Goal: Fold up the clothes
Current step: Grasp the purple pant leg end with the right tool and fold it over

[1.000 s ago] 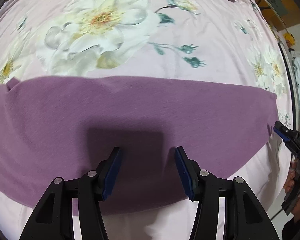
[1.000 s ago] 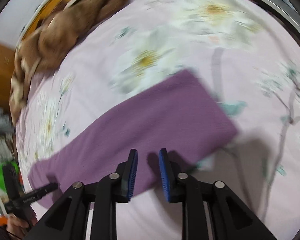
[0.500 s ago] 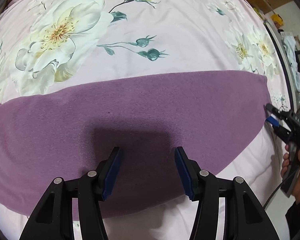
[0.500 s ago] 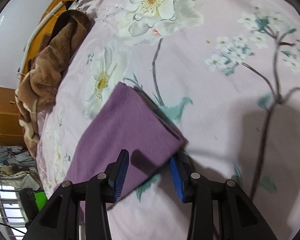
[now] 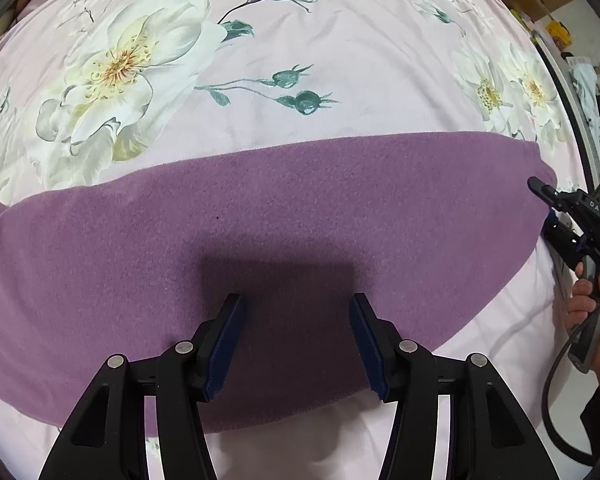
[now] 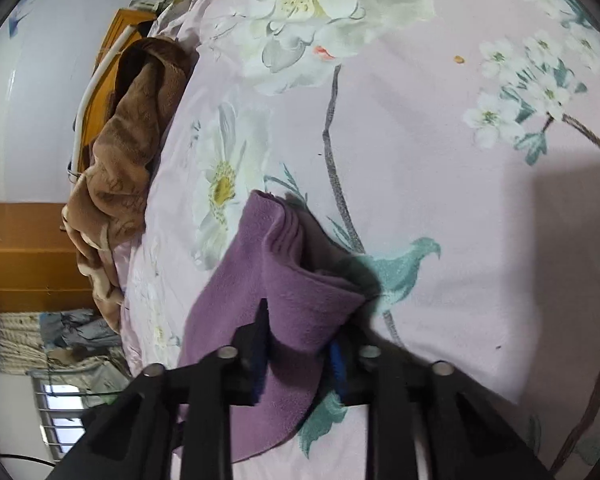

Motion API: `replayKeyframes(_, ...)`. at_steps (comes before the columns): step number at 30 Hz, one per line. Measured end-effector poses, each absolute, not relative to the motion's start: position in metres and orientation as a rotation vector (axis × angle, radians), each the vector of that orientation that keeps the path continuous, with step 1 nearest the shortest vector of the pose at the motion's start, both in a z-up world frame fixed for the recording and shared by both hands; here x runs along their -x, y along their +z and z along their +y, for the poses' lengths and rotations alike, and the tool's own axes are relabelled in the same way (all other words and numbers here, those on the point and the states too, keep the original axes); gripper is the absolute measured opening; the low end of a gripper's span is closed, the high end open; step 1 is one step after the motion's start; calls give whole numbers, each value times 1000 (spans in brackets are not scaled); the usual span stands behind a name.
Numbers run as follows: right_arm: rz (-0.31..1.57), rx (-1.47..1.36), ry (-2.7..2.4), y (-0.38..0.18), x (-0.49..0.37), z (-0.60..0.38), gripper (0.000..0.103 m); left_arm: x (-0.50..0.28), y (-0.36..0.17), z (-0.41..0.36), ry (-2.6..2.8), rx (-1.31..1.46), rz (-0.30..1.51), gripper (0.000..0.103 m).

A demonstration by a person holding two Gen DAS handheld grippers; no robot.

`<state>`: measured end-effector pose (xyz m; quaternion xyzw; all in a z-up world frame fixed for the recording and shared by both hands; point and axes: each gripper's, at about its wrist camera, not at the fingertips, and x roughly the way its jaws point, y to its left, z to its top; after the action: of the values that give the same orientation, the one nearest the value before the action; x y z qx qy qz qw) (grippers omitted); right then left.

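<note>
Between right gripper (image 6: 296,344) fingers: thick end of purple cloth (image 6: 300,300), pinched, layers bunched up. Left gripper (image 5: 296,344) spread wide, holds nothing, hangs over cloth middle. Cloth (image 5: 260,248) lies flat on flowery bed sheet (image 5: 340,60), long strip stretching both sides of left gripper. Looks soft, fuzzy, light, floppy; will sag and slide open. Best grab near corners or folded edge, all layers together. Far past right gripper: brown blanket (image 6: 128,152) at bed edge.

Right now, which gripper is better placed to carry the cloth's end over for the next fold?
Right gripper: its jaws already pinch the cloth end. The left gripper hangs open above the middle.
</note>
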<state>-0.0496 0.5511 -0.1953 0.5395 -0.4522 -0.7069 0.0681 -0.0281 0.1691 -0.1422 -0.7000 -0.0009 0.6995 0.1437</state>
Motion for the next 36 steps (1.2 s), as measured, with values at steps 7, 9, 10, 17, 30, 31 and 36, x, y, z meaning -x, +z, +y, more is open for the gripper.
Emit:
replayKeyframes(7, -1220, -1571, -2187, -155, 43, 539, 12, 28, -140, 162, 2035, 2017, -27, 56)
replayKeyframes(9, -1158, -1559, -2213, -140, 42, 532, 11, 27, -139, 159, 2040, 2016, -37, 56)
replayKeyframes(10, -1127, -1552, -2225, -132, 41, 529, 11, 27, -139, 157, 2043, 2017, -42, 56)
replayKeyframes(17, -903, -1474, -2283, -65, 36, 482, 11, 25, -131, 144, 2065, 1989, -103, 56)
replayKeyframes(30, -478, -1421, -2267, 2, 26, 321, 11, -7, -108, 29, 2129, 1955, -251, 56)
replayKeyframes(31, -454, -1428, -2257, 1, 24, 305, 11, -5, -104, 17, 2133, 1958, -261, 56)
replayKeyframes(36, -352, -1482, -2211, -18, 14, 234, 11, -13, -100, -33, 2161, 1959, -305, 56)
